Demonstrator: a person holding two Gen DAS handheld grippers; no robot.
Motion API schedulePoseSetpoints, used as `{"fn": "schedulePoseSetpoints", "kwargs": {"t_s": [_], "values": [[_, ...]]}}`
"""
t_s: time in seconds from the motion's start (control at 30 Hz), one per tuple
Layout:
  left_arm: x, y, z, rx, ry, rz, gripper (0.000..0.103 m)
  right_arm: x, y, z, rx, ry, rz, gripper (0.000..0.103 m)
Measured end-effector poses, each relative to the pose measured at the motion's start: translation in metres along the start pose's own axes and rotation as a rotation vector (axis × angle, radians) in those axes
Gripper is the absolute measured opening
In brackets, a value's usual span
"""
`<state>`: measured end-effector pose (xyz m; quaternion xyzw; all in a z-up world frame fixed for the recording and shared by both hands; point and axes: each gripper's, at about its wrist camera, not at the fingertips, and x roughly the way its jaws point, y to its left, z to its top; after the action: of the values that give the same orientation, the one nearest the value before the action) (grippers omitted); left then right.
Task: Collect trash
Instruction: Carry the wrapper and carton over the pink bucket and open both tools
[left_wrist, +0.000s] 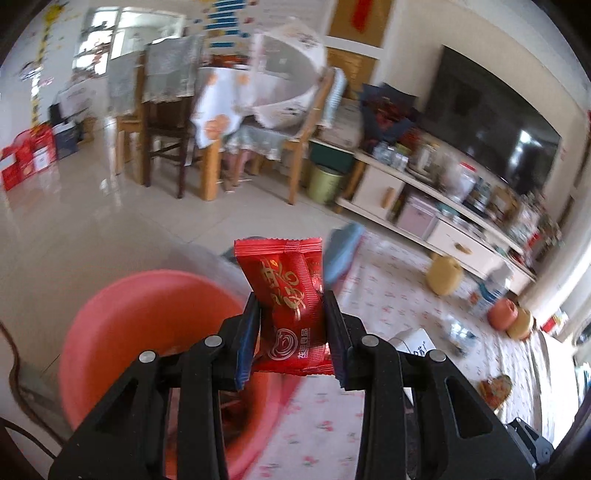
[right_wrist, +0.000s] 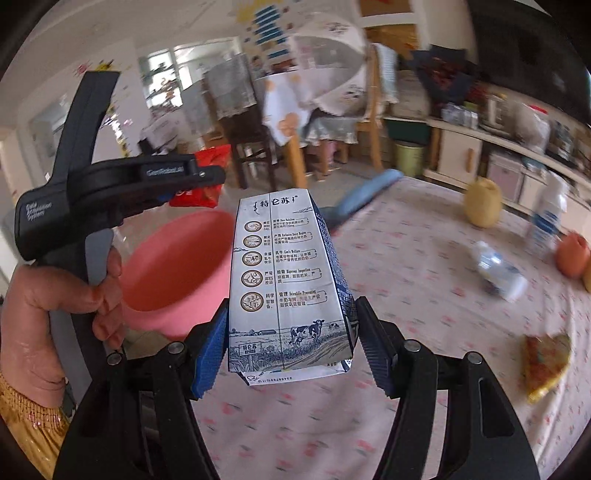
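Right now the left gripper (left_wrist: 291, 328) squeezes a red snack wrapper (left_wrist: 290, 302) between its two pads, and the wrapper sticks up just above the rim of the pink tub (left_wrist: 147, 332). The right gripper (right_wrist: 291, 347) pinches a flat milk carton (right_wrist: 288, 280) by its sides, with the carton close beside the pink tub too. What lies inside the tub cannot be told, since its inside looks blurry. The tub sits at the edge of a table with a flowery cloth (right_wrist: 406, 387). Farther from the tub on that cloth lie a clear plastic bottle (right_wrist: 498, 273), a yellow pear (right_wrist: 482, 206) and an orange wrapper (right_wrist: 546, 362). Only the right view shows the person's hand (right_wrist: 55, 314) holding the left gripper's handle. Only the left view shows the big dark TV (left_wrist: 487, 125), far behind the tub.
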<state>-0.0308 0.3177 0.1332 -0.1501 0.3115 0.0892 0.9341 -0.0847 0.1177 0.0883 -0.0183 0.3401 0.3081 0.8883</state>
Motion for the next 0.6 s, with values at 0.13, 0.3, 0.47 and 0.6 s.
{"fn": "schedulePoseSetpoints", "kwargs": {"t_s": [0.13,0.3,0.47,0.6], "values": [[-0.001,0.04,0.004,-0.065,0.002,0.056,0.036,0.024,0.038,0.013,-0.06,0.022,0.033,0.066],[0.002,0.078,0.008,-0.13,0.016,0.097,0.036,0.063,0.076,0.027,-0.113,0.065,0.053,0.066],[0.008,0.099,0.008,-0.161,0.035,0.161,0.05,0.098,0.1,0.031,-0.16,0.101,0.04,0.069],[0.011,0.107,0.009,-0.16,0.038,0.232,0.076,0.102,0.099,0.021,-0.154,0.104,0.003,0.087]]}}
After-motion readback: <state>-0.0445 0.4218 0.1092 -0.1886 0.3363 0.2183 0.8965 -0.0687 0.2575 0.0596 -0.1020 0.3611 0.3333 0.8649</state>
